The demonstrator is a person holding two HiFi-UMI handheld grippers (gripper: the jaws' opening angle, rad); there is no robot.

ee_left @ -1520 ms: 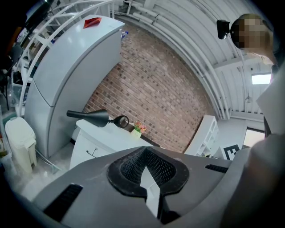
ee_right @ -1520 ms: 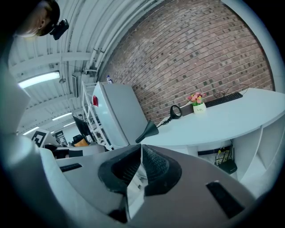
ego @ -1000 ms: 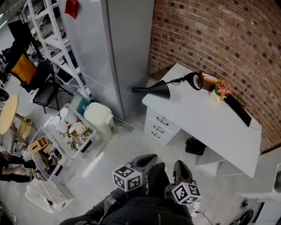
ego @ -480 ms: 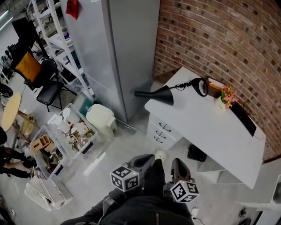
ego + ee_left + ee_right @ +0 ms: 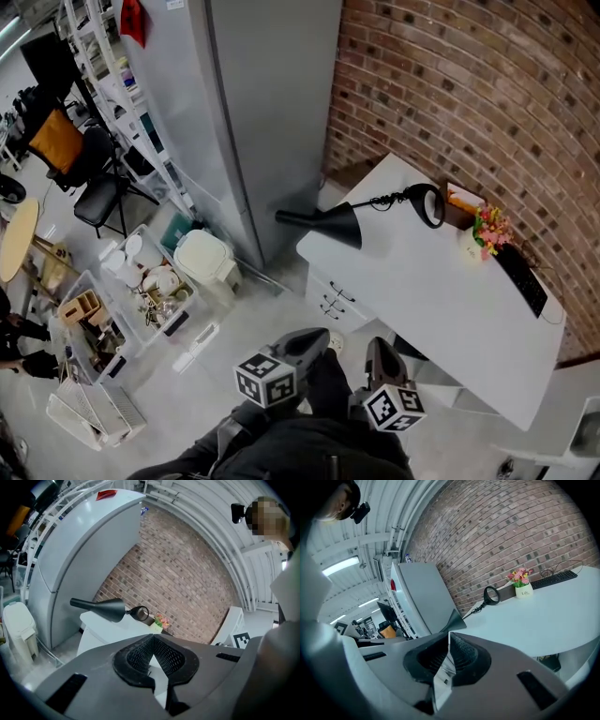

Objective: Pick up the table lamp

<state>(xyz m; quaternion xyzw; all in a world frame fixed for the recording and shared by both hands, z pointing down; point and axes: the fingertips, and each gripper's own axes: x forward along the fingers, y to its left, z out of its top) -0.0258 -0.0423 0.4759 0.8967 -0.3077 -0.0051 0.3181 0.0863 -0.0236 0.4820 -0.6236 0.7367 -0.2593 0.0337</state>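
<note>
Black ribbed pads [image 5: 136, 657] meet with no gap on the left tool [image 5: 151, 644]. Its jaws are fully together and nothing is between them. The right tool [image 5: 446, 648] is in the same condition: jaws closed to a sliver, and empty. In the head view the left tool [image 5: 309, 339] and the right tool [image 5: 384, 352] are held low in front of the person, over the floor and well apart from the target.

The table lamp [image 5: 339, 223] is on the near corner of the white worktop [image 5: 441, 286]. Its black cone shade overhangs the worktop edge toward the refrigerator [image 5: 267, 112]. A thin arm runs back from the shade to a ring-shaped end beside the brick wall [image 5: 469, 84]. A small flower pot [image 5: 480, 236] stands just beside that ring, and a keyboard [image 5: 520, 270] lies farther along the wall.

The step in hand is judged to be the approach. Recommended procedure:

1. Open the jaws of the gripping tool before it reaches the worktop. Closed jaws would only push the lamp.
2. Aim for the thin arm just behind the shade. The cone looks too wide and too smooth for a secure hold.
3. Bring the tool in from the overhanging corner, keeping it level with the arm.
4. Use the second tool near the ring end to stop the lamp from pivoting.
5. Keep clear of the flower pot, which could be tipped.
6. Lift straight up. These views do not show whether a cord trails from the lamp, so raise it slowly.
</note>
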